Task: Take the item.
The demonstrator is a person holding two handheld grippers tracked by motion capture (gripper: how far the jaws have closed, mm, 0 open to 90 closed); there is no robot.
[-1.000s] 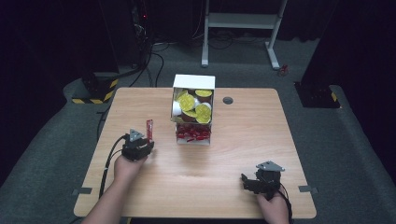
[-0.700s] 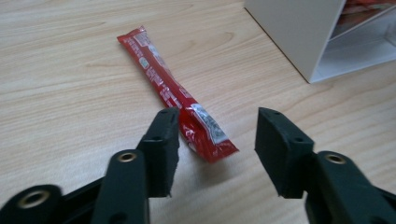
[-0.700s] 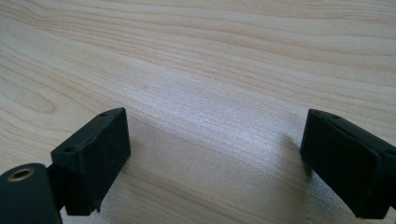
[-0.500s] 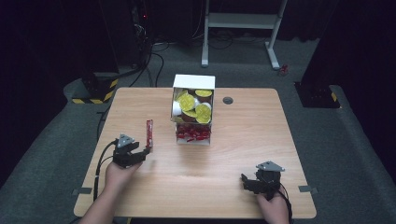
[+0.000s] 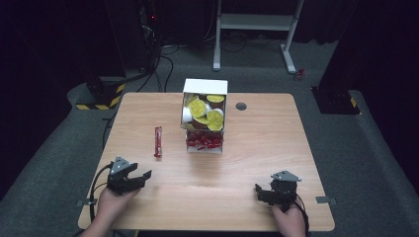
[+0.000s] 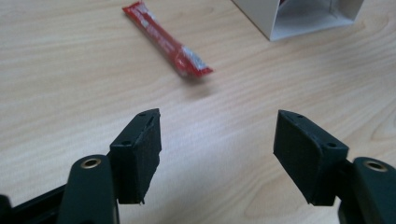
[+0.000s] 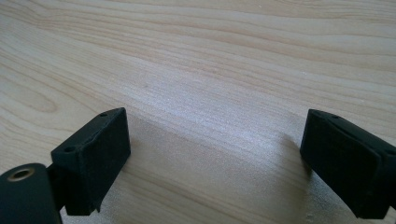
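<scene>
Left gripper (image 5: 141, 176) down at the near-left of the table (image 5: 257, 163), jaws standing apart with nothing but bare wood between the pads (image 6: 140, 156) — just been opening, and empty. Ahead of those jaws and well clear of them, the red snack stick packet (image 6: 167, 45) lying flat, long axis running away toward the far left in the left gripper view, its crimped near end pointing back toward the pads. Flat on the wood in the high view (image 5: 157, 141), just left of the white dispenser box (image 5: 205, 114), apart from it, not touching.

Looks like the release step: packet set down, hand backed off toward the table's near edge. Next move, by the look of it, either a fresh reach to the red packets in the dispenser's lower tray or a rest; any new pick calls for travelling forward again with jaws kept wide and lined across a packet's narrow width.

Right gripper (image 5: 264, 193) parked near the right front edge, jaws spread and empty over plain tabletop (image 7: 201, 93).
</scene>
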